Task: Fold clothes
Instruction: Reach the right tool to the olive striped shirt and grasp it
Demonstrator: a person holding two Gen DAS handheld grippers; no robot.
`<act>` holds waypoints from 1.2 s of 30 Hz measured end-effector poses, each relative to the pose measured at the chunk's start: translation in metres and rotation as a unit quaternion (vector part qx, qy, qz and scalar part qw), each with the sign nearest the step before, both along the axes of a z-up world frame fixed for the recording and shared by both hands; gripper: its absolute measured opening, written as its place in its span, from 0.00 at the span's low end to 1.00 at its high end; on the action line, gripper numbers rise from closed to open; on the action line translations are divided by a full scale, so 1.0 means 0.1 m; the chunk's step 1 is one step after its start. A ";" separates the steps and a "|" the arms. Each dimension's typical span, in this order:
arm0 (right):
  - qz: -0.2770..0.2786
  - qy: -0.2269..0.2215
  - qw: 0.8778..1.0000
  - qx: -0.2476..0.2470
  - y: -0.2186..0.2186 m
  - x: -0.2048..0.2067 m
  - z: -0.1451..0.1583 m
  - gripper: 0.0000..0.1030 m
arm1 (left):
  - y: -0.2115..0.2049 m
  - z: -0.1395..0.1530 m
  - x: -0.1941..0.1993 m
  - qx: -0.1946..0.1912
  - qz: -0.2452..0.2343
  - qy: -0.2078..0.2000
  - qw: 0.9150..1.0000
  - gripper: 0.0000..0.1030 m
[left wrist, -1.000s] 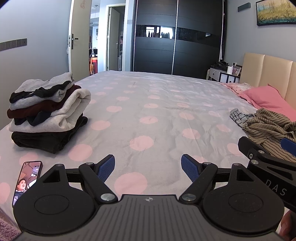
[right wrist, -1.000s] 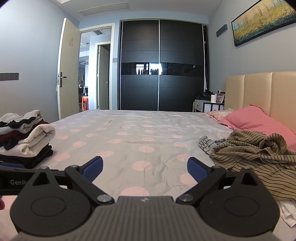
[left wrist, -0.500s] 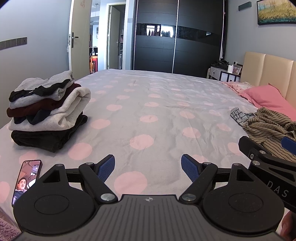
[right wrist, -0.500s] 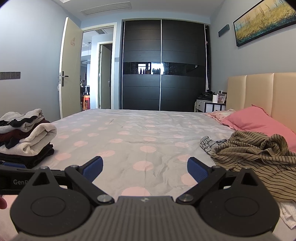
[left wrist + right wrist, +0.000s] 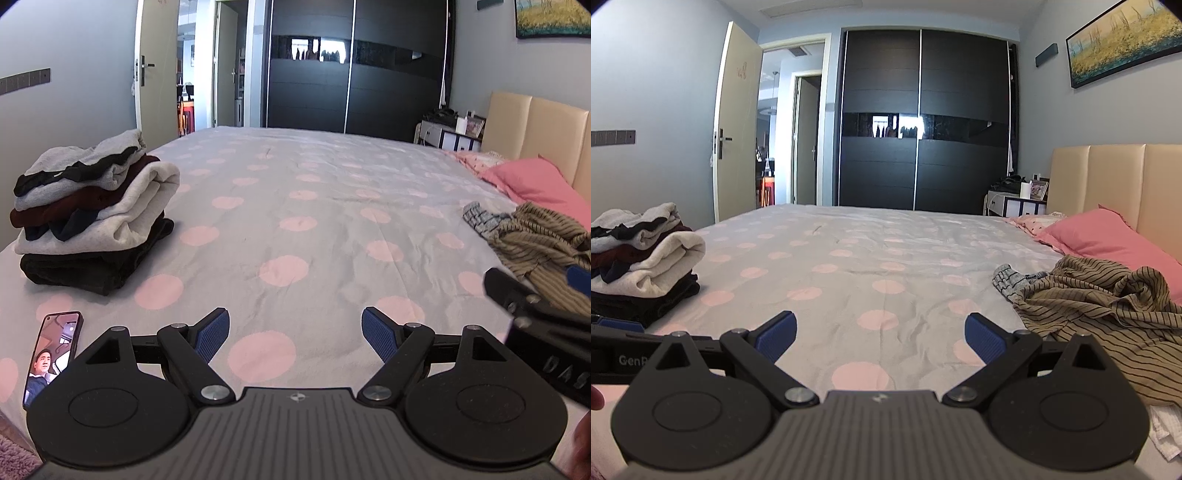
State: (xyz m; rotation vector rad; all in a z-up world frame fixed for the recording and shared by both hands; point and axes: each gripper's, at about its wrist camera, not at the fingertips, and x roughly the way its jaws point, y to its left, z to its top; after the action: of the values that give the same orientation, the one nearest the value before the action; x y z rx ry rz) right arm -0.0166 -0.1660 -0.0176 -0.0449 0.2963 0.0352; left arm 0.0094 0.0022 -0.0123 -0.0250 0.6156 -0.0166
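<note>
A stack of folded clothes (image 5: pixel 92 218) in grey, maroon and black sits at the left of the bed (image 5: pixel 295 206); the right wrist view shows the same stack (image 5: pixel 642 262). A crumpled striped olive garment (image 5: pixel 1108 306) lies at the right by the pink pillow, with a grey patterned piece (image 5: pixel 1008 282) at its near edge; the garment (image 5: pixel 539 243) also shows in the left wrist view. My left gripper (image 5: pixel 295 332) hovers open over the bedspread, holding nothing. My right gripper (image 5: pixel 881 334) is open too, just left of the striped garment.
A phone (image 5: pixel 51 354) lies on the bed's near left corner. A pink pillow (image 5: pixel 1108 236) rests against the beige headboard (image 5: pixel 1108 177). A dark wardrobe (image 5: pixel 923 122) and an open door (image 5: pixel 735 125) stand beyond the bed. A white cloth (image 5: pixel 1163 432) lies at the near right.
Both grippers have drifted slightly, so the views shift a little; the clothes lie as before and both grippers stay open.
</note>
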 end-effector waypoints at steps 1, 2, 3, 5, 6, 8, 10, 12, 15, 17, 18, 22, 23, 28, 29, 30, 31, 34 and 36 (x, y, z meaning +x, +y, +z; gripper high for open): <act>0.000 0.003 1.000 -0.002 -0.02 0.03 0.01 0.96 | 0.01 -0.02 0.03 0.001 0.001 0.005 1.000 0.76; -0.001 0.008 1.000 -0.003 -0.06 0.06 0.02 0.96 | 0.02 -0.04 0.05 0.001 0.003 0.009 1.000 0.76; -0.003 0.013 1.000 -0.004 -0.10 0.09 0.03 0.96 | 0.03 -0.06 0.07 0.001 0.005 0.013 1.000 0.76; -0.008 0.029 1.000 -0.004 -0.21 0.18 0.04 0.96 | 0.05 -0.09 0.11 0.003 0.009 0.018 1.000 0.76; -0.012 0.037 0.999 -0.003 -0.27 0.22 0.05 0.96 | 0.06 -0.10 0.13 0.004 0.012 0.020 1.000 0.76; -0.018 0.055 0.998 0.013 -0.43 0.30 0.07 0.96 | 0.10 -0.14 0.17 0.003 0.018 0.026 0.999 0.76; -0.023 0.072 0.997 0.030 -0.61 0.39 0.08 0.95 | 0.13 -0.17 0.21 -0.001 0.026 0.033 0.999 0.76; -0.031 0.079 0.996 0.017 -0.78 0.48 0.07 0.94 | 0.15 -0.20 0.24 -0.002 0.032 0.038 0.999 0.76; -0.047 0.088 0.995 -0.013 -1.07 0.61 0.06 0.86 | 0.18 -0.23 0.29 0.000 0.039 0.045 0.998 0.76; -0.069 0.107 0.992 -0.021 -1.32 0.74 0.02 0.73 | 0.19 -0.26 0.32 -0.002 0.046 0.050 0.998 0.76; -0.083 0.117 0.989 -0.020 -1.47 0.80 0.01 0.71 | 0.19 -0.27 0.34 -0.002 0.048 0.054 0.997 0.76; -0.148 0.130 0.979 -0.046 -2.11 1.02 -0.07 0.67 | 0.13 -0.34 0.44 0.006 0.050 0.068 0.996 0.76; -0.164 0.131 0.976 -0.059 -2.27 1.07 -0.09 0.66 | 0.11 -0.35 0.47 0.009 0.050 0.071 0.996 0.76; -0.242 0.123 0.956 -0.112 -2.96 1.31 -0.07 0.69 | -0.02 -0.41 0.59 0.019 0.043 0.082 0.995 0.76; -0.252 0.120 0.953 -0.120 -3.07 1.35 -0.05 0.69 | -0.04 -0.42 0.62 0.022 0.042 0.084 0.995 0.76; -0.260 0.115 0.950 -0.126 -3.16 1.40 -0.03 0.70 | -0.06 -0.44 0.64 0.025 0.042 0.087 0.995 0.76; -0.267 0.112 0.948 -0.132 -3.25 1.45 -0.01 0.70 | -0.08 -0.45 0.67 0.026 0.043 0.091 0.995 0.76; -0.263 0.124 0.949 -0.124 -3.50 1.67 -0.04 0.71 | -0.14 -0.50 0.74 0.026 0.041 0.100 0.994 0.76; -0.251 0.137 0.951 -0.115 -3.59 1.82 -0.10 0.70 | -0.18 -0.52 0.77 0.032 0.037 0.103 0.993 0.76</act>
State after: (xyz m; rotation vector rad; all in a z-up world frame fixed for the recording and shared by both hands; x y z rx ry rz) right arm 0.1653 -0.5247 -0.0279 -0.1965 0.5827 -0.5046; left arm 0.0860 -0.0155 -0.0639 0.0119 0.8209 0.0783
